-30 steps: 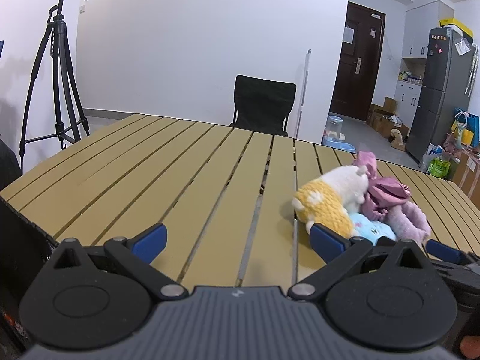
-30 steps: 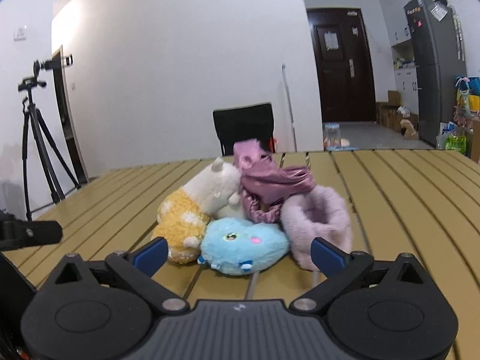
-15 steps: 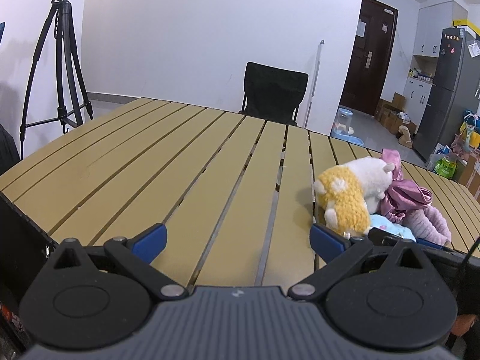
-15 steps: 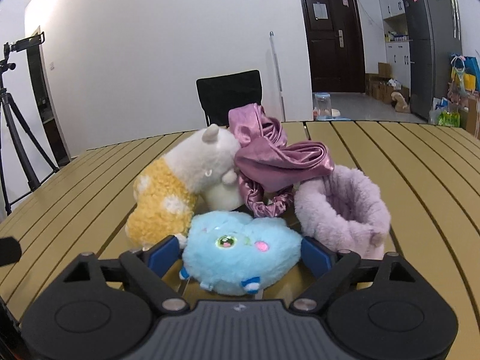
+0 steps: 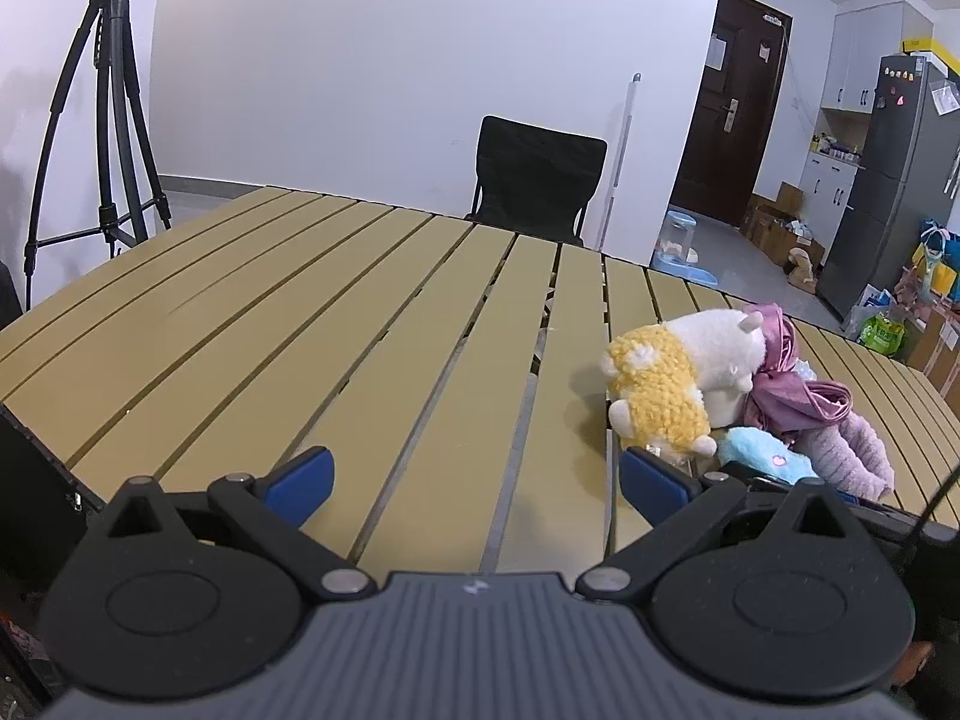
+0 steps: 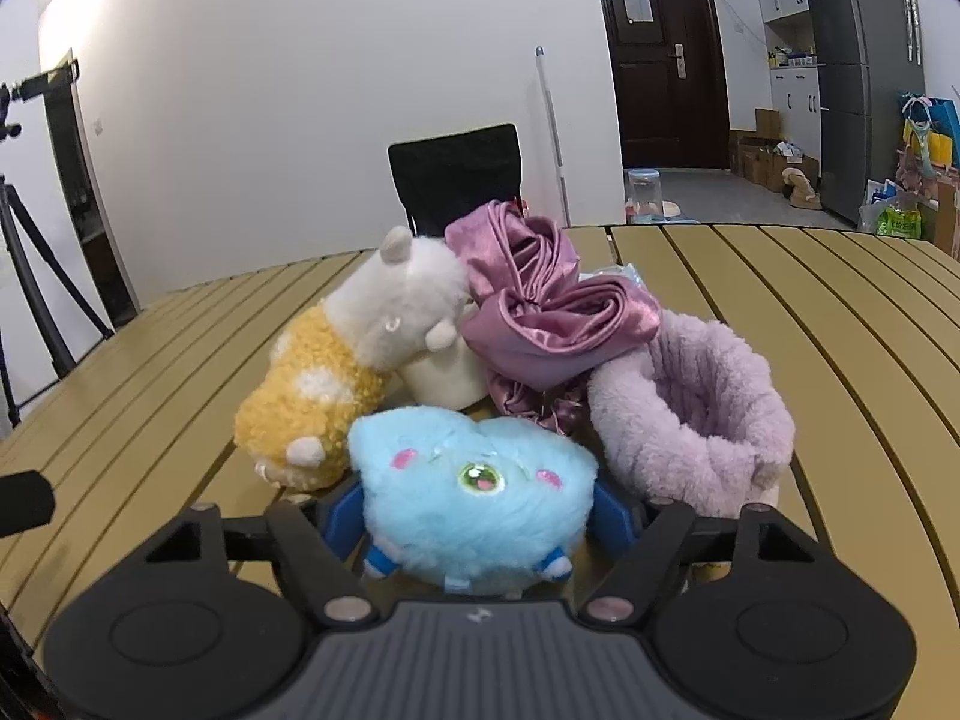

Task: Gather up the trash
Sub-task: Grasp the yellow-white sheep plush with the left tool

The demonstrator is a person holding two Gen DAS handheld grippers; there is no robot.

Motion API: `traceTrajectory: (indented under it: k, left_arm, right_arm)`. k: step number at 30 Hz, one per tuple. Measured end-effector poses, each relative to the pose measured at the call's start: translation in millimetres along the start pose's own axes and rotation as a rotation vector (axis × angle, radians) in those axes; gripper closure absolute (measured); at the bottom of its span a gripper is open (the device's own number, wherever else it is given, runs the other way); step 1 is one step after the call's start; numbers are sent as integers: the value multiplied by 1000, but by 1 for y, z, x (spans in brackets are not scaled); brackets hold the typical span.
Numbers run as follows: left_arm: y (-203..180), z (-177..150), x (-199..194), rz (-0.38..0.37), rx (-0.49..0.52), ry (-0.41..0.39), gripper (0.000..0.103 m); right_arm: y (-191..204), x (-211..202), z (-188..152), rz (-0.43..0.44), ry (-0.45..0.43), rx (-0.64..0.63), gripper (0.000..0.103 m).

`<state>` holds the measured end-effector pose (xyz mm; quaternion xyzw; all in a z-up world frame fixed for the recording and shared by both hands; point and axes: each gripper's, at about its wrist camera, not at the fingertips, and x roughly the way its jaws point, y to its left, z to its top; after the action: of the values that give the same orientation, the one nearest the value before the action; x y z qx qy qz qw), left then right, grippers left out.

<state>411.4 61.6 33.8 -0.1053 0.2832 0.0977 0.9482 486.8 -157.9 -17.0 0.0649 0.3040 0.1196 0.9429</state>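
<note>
Through the left wrist camera I am looking along the left hand-held gripper [image 5: 474,471], whose blue-padded jaws are standing wide apart with only bare slats between them. The counter [image 5: 336,324] is made of long yellowish-tan slats with dark gaps running away from me. Off to the right, the soft pile is sitting near the counter's near edge: a plush animal [image 5: 678,381] with a curly yellow body and a smooth white head, crumpled mauve satin cloth [image 5: 786,387] leaning against it, a fuzzy lilac pouch [image 5: 852,450] and a sliver of the blue plush toy [image 5: 762,453] just beyond the right jaw's tip. A black fabric chair [image 5: 534,177] is standing behind the counter and a black tripod [image 5: 102,120] at the far left.

Through the right wrist camera I am seeing the right hand-held gripper [image 6: 477,516] with its jaws having just been closing, and the blue plush toy [image 6: 474,498] is sitting between them, its long fluffy pile bulging over both blue pads, which are pressing its sides. The toy is rounded, almost heart-shaped, with a green stitched eye and pink cheeks. Behind it the plush animal [image 6: 348,372] is lying tilted, the shiny cloth [image 6: 540,312] is bunching in folds, and the pouch [image 6: 696,414] is gaping open like a soft bowl on the counter [image 6: 840,312].
</note>
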Motion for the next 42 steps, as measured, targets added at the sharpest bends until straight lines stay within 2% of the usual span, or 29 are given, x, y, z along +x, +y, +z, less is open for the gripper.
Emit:
traceTrajectory:
  k: [13, 21, 34, 42]
  left_arm:
    - [-9, 15, 12, -27, -26, -11, 0]
    - [-36, 23, 30, -66, -7, -15, 0]
    - [-102, 18, 81, -74, 165, 18, 0]
    - [-110, 14, 120, -37, 177, 60, 2]
  right_arm:
    - [-17, -57, 0, 25, -149, 13, 32]
    - [-52, -85, 6, -31, -225, 40, 32]
    - [-122, -79, 4, -172, -249, 141, 32]
    - [-137, -72, 1, -230, -245, 155, 32]
